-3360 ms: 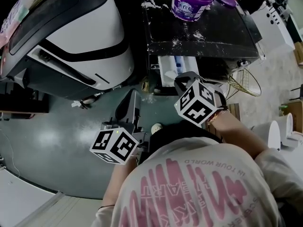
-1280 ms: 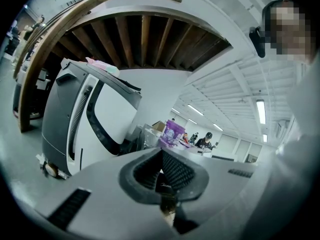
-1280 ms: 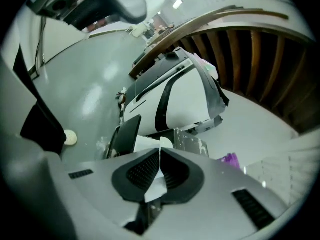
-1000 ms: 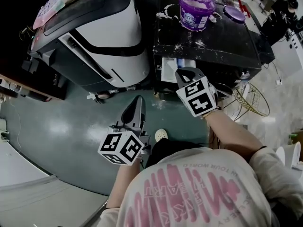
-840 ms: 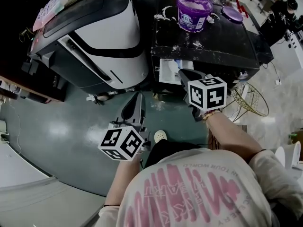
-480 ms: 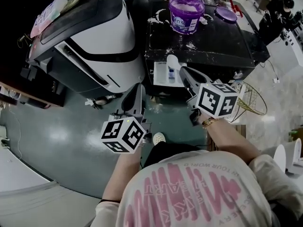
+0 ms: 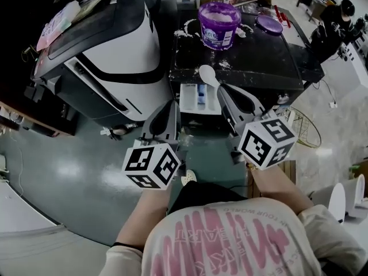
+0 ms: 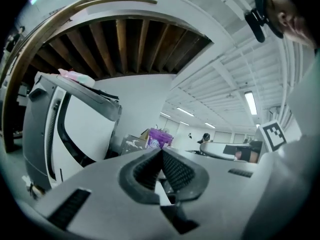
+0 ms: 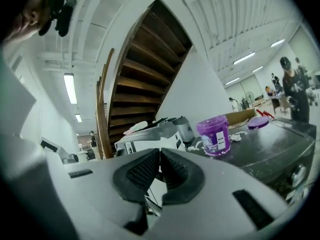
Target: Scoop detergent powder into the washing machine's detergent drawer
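Scoop point(image 7: 207, 73) pinched in the right gripper point(image 7: 221, 89) might twist digging into the tub point(image 7: 218, 19) and spill; left gripper point(image 7: 171, 105) closed, empty.

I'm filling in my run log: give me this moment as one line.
right gripper: shut on scoop | scoop: near drawer | drawer: open | left gripper: shut, empty | tub: open, lid beside

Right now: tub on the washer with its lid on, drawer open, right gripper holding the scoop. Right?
Not quite. The tub is open; its lid lies beside it on the washer, as the head view shows. The drawer is open and the right gripper holds the scoop.
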The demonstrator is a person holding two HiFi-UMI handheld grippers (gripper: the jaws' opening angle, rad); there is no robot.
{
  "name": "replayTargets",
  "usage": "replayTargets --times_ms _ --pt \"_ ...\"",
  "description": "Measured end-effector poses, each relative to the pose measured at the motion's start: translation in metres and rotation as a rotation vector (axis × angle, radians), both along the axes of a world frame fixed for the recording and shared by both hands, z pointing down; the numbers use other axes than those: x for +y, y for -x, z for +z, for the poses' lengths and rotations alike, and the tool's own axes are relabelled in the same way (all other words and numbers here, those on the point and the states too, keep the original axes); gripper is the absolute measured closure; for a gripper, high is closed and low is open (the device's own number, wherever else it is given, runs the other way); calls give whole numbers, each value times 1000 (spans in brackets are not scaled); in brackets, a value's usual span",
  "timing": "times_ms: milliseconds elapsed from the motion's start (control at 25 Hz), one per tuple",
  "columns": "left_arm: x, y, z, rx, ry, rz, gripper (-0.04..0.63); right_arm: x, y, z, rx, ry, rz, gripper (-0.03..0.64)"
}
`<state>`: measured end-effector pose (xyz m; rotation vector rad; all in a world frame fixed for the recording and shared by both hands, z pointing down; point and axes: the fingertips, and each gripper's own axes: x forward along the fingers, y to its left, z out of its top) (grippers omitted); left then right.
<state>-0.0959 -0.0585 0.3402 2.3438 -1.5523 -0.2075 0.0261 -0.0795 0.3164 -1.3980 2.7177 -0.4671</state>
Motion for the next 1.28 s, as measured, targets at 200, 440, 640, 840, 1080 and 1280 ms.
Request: replayTargets --times_ms 200,440,640,840,1080,1280 --pt "5 -5 -4 -13 -4 -18 594 4 -10 7 40 -14 31 612" --pt "23 -21 -8 -8 -10 -24 594 21 -23 20 53 26 51 612" --pt "40 -37 -9 -12 -12 -13 594 34 -39 18 81 15 68 612" --pt "59 -48 -13 -44 -27 -6 594 48 -49 10 116 -21 72 612" --pt "80 -61 -15 -40 -40 -14 594 71 -65 13 135 -24 73 612" --pt "92 -73 -13 -34 -45 -14 594 84 -75 15 154 -34 69 612"
